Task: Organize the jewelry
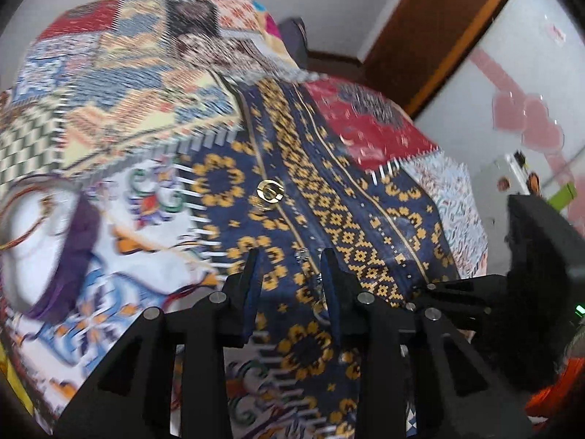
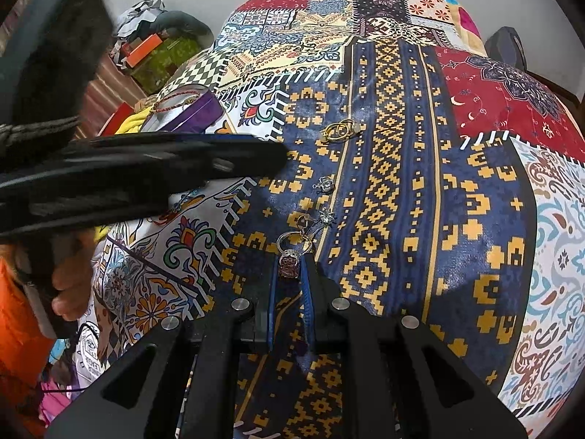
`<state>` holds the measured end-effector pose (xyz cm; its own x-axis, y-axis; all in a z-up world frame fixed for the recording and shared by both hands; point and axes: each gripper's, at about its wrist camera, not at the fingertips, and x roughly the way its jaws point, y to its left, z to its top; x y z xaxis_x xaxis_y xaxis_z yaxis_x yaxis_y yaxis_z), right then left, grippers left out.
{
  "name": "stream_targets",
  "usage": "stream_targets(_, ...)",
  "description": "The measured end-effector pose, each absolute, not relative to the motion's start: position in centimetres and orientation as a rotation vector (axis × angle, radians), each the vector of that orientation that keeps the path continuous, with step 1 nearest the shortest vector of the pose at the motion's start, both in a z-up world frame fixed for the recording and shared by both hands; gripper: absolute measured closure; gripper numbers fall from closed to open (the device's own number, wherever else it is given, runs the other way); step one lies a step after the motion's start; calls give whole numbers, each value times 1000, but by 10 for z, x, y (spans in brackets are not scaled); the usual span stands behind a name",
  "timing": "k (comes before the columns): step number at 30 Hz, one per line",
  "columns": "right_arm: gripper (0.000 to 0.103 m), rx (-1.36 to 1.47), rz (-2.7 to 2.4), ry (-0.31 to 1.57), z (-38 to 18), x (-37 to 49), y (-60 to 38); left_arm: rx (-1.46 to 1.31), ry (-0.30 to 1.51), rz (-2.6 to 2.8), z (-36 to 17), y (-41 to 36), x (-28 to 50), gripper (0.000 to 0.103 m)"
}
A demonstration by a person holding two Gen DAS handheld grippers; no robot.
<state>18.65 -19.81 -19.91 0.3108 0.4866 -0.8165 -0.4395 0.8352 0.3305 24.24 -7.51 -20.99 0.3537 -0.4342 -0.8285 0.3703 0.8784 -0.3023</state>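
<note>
Gripping a silver ring with a large purple stone (image 2: pixel 289 264) in the right claw (image 2: pixel 290 261), clamped across the stone above the patchwork bedspread (image 2: pixel 475 219). Probably handling light, hard, slippery. Standing apart and empty: left claw (image 1: pixel 290 256).

- Left wrist view: strong motion blur smears the patterned bedspread (image 1: pixel 146 109), worst at the left edge; the centre is sharper.
- Right wrist view: crisp bedspread (image 2: pixel 402 183); only the near dark left claw (image 2: pixel 146 172) is blurred.
- Both: soft, even indoor light, faint shadows, fisheye bending, dark vignetted corners.
</note>
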Motion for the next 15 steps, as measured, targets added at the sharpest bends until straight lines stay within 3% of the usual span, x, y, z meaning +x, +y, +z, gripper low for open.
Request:
stream_targets(4, 92, 37, 615, 1090, -199, 184, -198, -3, 1109, -515, -223, -92, 249, 73)
stream_targets(7, 92, 39, 619, 1089, -200, 183, -199, 25, 1133, -510, -233, -99, 252, 87)
stream_targets(11, 92, 47, 624, 1091, -200, 183, -201, 36, 1127, -522, -237, -101, 254, 95)
stream_targets(15, 92, 49, 623, 1090, -200, 182, -202, -2, 1131, -542, -238, -96, 259, 95)
